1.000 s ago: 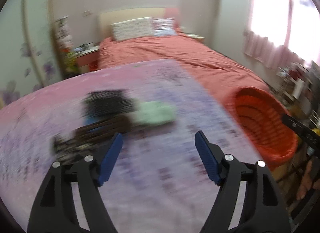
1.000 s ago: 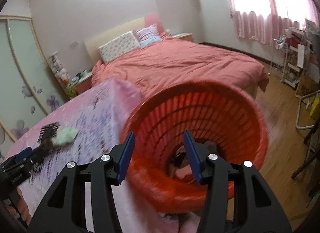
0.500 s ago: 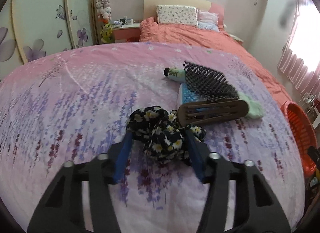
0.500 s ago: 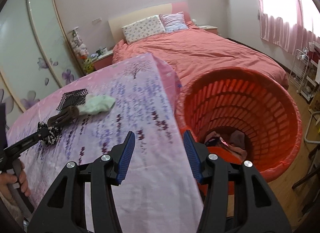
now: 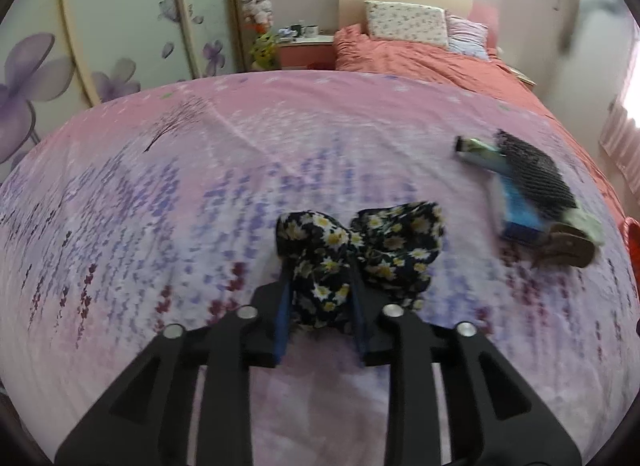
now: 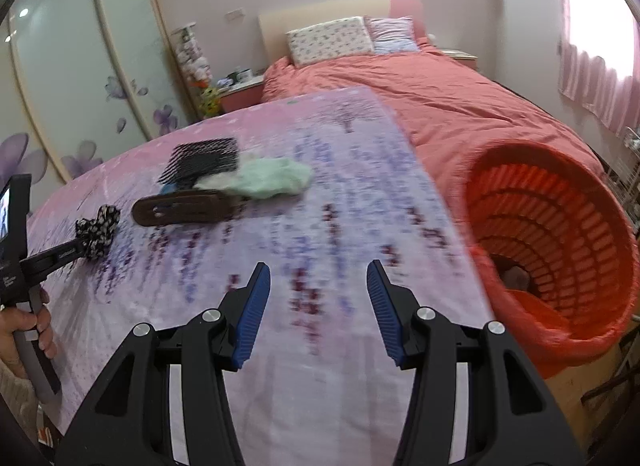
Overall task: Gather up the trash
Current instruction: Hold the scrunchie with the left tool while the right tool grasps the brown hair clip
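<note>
A black cloth printed with daisies [image 5: 384, 242] lies bunched on the pink and lavender bedspread [image 5: 180, 193]. My left gripper [image 5: 319, 278] has one half of this cloth between its blue pads, and its jaws are closing on it. The right wrist view shows the same cloth [image 6: 98, 227] at the tip of the left gripper [image 6: 82, 246]. My right gripper [image 6: 318, 278] hovers open over the bedspread with nothing between its fingers. The orange slatted basket [image 6: 560, 193] stands off the bed's right edge, with some items at its bottom.
A black bristle brush [image 6: 202, 161], a mint green cloth [image 6: 264, 179] and a brown wooden comb [image 6: 184, 209] lie together further up the bed. A blue packet [image 5: 516, 209] and a small tube [image 5: 476, 147] lie under the brush. A hand [image 6: 24, 326] holds the left gripper's handle.
The left gripper swung left to the floral cloth and its jaws narrowed around it. The right gripper moved left from over the basket to over the bedspread, still equally open.
</note>
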A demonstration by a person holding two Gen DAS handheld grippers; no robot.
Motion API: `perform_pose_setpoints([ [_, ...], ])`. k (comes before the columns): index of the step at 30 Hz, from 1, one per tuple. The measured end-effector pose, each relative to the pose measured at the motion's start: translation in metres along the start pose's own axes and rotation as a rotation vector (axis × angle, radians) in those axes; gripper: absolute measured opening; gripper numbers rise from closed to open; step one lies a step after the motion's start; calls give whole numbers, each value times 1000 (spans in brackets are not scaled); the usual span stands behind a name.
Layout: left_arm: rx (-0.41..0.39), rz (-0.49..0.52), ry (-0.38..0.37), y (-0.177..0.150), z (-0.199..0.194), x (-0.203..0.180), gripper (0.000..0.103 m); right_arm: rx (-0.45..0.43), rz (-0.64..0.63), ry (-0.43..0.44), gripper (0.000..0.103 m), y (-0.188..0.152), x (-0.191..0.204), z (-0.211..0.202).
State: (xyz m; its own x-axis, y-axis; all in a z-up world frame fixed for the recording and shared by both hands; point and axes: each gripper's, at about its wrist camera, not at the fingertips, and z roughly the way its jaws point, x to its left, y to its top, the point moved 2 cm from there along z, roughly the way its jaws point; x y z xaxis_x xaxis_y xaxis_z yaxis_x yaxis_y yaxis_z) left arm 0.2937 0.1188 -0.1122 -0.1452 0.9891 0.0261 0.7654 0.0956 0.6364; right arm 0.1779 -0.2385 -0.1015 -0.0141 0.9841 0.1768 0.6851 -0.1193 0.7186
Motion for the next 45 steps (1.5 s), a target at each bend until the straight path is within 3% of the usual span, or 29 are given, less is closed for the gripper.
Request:
perform_pose_setpoints([
  [8,15,-25,-46,5,7,9,32,26,-51,91,51,12,70,28],
  [9,15,-28,-48,5,7,10,32,26,-49,105,53,15,81,33],
  [11,15,-26,-46,4,8,13,32,25,-42,107,71,19,94,41],
  [14,14,-26,-48,3,9,15,32,-10,-27,63,71,26,107,49],
  [18,15,-31,-54,3,10,16,32,-52,5,-7,71,40,105,56],
  [22,14,-31,-54,2,9,15,32,-70,69,-55,59,50,82,58],
  [25,14,-30,-53,2,9,16,32,-89,112,-109,58,54,62,56],
  [30,14,-29,-51,2,9,16,32,-30,77,-174,58,51,45,69],
  [35,14,-29,-50,0,8,14,32,19,-49,-87,56,41,65,67],
  [40,14,-28,-50,0,8,14,32,121,-159,149,51,18,91,51],
  [45,14,-29,-51,0,8,15,32,93,-163,198,52,21,100,45],
])
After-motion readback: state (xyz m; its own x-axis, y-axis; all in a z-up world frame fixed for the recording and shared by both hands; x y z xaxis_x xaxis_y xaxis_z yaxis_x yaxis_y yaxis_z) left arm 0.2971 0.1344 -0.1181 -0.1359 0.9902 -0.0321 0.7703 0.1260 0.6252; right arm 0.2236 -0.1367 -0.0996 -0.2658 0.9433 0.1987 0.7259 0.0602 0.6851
